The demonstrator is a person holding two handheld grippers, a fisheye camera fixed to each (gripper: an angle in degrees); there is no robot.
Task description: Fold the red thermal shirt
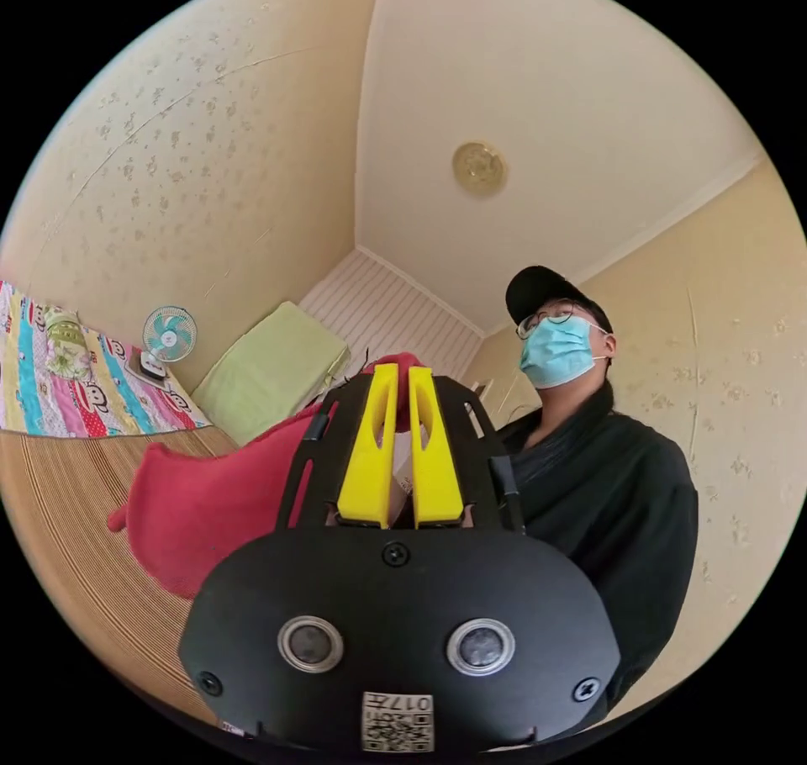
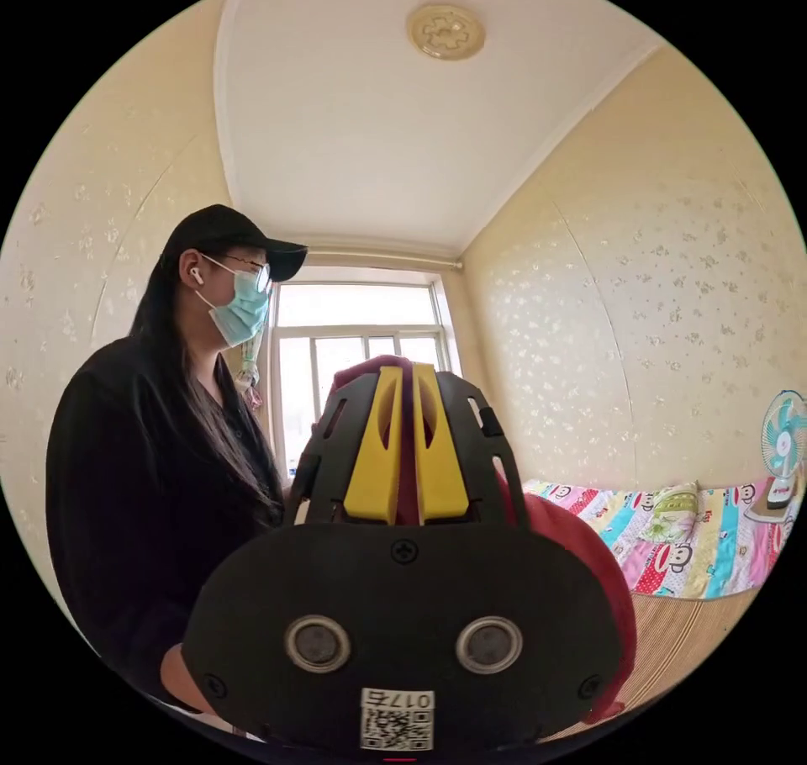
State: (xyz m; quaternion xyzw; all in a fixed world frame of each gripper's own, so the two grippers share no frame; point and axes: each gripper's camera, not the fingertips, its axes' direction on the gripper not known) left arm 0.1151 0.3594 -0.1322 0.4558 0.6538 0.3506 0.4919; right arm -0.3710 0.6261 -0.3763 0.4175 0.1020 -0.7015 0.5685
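Left gripper (image 1: 402, 378) points upward toward the ceiling, its yellow jaws nearly together, pinching the red thermal shirt (image 1: 210, 504), which hangs down to its left over the woven mat (image 1: 76, 530). Right gripper (image 2: 405, 376) also tilts up, jaws clamping red cloth between them. Both housings hide the fabric directly below.

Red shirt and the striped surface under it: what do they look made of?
Red shirt: soft, matte knit, probably fleecy; it drapes in limp folds with no sheen. Surface: looks like a woven bamboo or straw mat, tan, with fine parallel ribs; which fibre it is I can't tell.
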